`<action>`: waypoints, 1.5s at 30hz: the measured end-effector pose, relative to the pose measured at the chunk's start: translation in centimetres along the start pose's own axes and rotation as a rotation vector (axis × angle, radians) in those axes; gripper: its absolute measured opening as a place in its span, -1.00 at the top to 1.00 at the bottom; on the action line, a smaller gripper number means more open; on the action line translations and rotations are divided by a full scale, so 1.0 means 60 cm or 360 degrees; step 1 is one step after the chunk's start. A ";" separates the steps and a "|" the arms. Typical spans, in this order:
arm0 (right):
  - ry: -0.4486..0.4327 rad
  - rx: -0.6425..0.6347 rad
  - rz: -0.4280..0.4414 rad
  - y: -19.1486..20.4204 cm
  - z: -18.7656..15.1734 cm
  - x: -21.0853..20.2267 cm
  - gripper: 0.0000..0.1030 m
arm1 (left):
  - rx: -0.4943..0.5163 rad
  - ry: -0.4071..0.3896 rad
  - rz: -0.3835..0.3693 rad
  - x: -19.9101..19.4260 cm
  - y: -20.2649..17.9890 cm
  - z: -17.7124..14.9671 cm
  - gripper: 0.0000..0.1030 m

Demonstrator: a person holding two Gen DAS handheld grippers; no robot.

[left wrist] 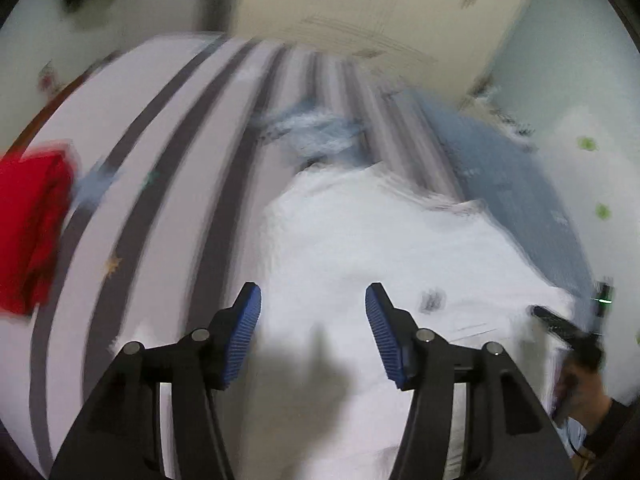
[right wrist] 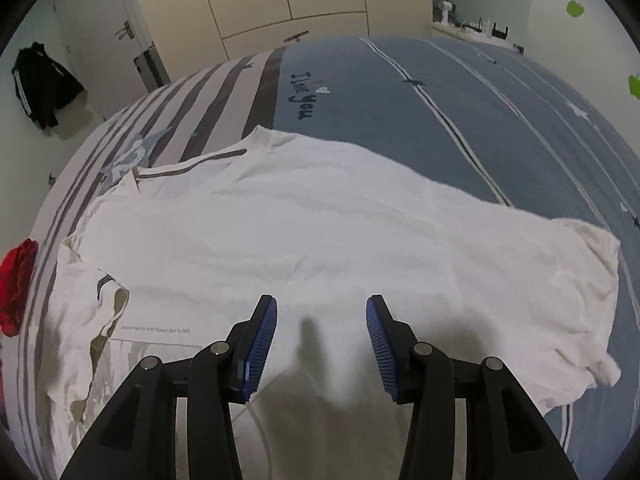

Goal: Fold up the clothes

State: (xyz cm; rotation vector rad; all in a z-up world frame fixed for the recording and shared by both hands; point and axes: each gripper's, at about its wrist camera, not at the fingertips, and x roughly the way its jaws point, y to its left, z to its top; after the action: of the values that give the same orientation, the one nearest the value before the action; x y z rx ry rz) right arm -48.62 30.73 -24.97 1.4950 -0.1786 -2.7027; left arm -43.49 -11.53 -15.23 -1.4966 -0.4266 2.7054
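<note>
Both tools same build. Left gripper (left wrist: 313, 334): matte black linkage arms fanning out in a V, two round silver pivot pins per side, black fingers tipped with blue ribbed pads (left wrist: 244, 334). A thin black cable runs down along the inner left arm, below the pad. Right gripper (right wrist: 321, 346): identical black arms, same silver pins, same blue ribbed pads (right wrist: 262, 350); its black fingers end in blunt angled tips above the pads. Right of the left gripper, blurred, a hand (left wrist: 576, 376) in a dark sleeve (left wrist: 612, 424), holding a black handle.
</note>
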 end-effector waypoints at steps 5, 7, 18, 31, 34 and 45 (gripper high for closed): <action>0.0034 -0.0020 0.0069 0.033 -0.015 0.008 0.17 | 0.0009 0.0073 0.0132 0.022 0.031 -0.067 0.00; 0.0046 -0.0072 0.0108 0.065 -0.023 0.013 0.17 | 0.0027 0.0094 0.0165 0.039 0.033 -0.082 0.00; 0.0088 -0.0159 0.0156 0.158 -0.024 0.064 0.17 | 0.0016 0.0022 0.0104 0.165 -0.004 0.067 0.00; 0.0098 -0.0068 0.0027 0.085 -0.020 0.077 0.17 | 0.0223 0.0188 0.0171 0.280 -0.032 0.169 0.94; 0.0094 -0.0074 0.0027 0.069 -0.024 0.083 0.17 | 0.0236 0.0193 0.0183 0.282 -0.031 0.173 0.93; 0.0056 -0.0038 -0.0034 0.045 -0.016 0.057 0.17 | 0.0193 -0.0005 0.0085 0.201 -0.024 0.163 0.35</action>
State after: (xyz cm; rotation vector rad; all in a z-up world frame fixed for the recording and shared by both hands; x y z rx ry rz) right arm -49.64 27.66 -28.01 1.5458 -0.1295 -2.6828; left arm -58.31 -10.59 -19.99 -1.4931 -0.2211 2.7185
